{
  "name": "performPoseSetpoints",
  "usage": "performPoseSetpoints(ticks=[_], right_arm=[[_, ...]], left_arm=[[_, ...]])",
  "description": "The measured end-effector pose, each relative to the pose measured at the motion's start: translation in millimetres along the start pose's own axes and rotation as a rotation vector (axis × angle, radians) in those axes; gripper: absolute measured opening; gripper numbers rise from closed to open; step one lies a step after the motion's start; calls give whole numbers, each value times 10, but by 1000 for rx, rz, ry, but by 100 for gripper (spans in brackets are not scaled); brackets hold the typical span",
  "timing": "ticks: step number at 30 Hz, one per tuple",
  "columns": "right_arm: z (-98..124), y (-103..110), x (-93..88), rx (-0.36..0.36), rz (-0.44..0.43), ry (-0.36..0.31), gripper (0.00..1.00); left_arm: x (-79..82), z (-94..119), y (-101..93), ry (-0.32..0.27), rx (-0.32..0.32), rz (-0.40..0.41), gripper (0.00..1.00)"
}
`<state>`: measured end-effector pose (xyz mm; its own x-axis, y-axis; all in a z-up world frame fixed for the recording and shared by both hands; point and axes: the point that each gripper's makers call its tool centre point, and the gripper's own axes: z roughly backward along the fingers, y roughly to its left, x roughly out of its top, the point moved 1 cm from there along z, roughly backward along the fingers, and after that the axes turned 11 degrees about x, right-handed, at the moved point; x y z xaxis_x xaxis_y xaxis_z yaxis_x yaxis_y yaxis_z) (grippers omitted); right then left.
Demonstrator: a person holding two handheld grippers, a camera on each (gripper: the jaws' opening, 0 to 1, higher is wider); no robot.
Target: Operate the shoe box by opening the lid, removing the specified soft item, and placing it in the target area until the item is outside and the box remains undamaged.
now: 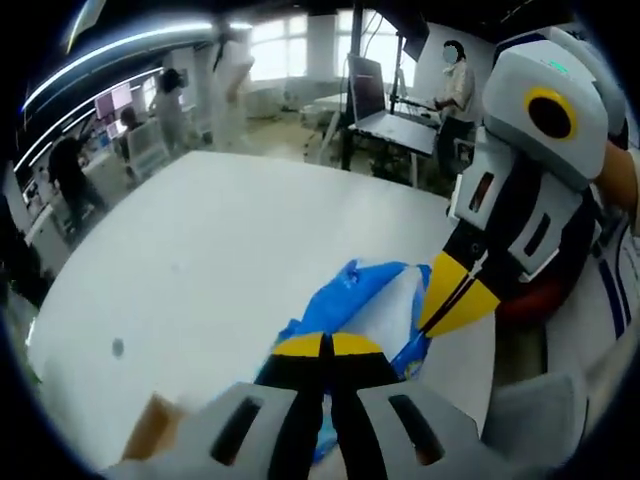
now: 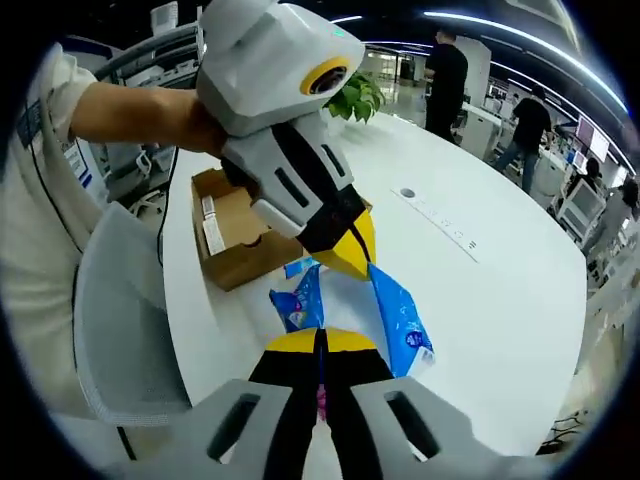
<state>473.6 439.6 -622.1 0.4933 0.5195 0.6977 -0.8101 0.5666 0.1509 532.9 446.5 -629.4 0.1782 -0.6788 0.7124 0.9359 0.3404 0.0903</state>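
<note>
Left gripper view: left claw (image 1: 326, 345) shut on blue-and-white soft pack (image 1: 352, 300) above white tabletop (image 1: 220, 250), right claw (image 1: 455, 300) pinching the same pack; right gripper view: right claw (image 2: 322, 342) gripping pack (image 2: 400, 320), left claw (image 2: 350, 250) clamping it, open cardboard shoe box (image 2: 235, 235) behind on tabletop (image 2: 480, 300).

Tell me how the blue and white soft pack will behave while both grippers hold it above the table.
The blue and white pack probably stays floppy: it sags and creases between the left gripper and right gripper. It seems light. Its glossy film may slip.
</note>
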Motion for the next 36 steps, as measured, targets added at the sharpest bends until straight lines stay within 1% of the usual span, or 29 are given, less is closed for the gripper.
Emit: performPoseSetpoints(ticks=[10,21,27,31,32,36], right_arm=[[150,-220,-135,-10,-1,21,0],[302,-450,-309,-28,-10,29,0],[363,-558,-459,-31,-16,44,0],[369,-622,-566,-38,-6,69,0],[370,-647,-605,-40,-7,77,0],[362,-709,-703,-41,-20,88,0]], left_arm=[[221,-257,-42,-7,-27,-5,0],[396,-512,-115,-4,-56,-9,0],[426,-661,-174,10,-80,-13,0],[416,-755,-210,18,-93,-13,0],[419,-795,-231,16,-107,-10,0],[420,-925,-271,29,-124,-6,0]])
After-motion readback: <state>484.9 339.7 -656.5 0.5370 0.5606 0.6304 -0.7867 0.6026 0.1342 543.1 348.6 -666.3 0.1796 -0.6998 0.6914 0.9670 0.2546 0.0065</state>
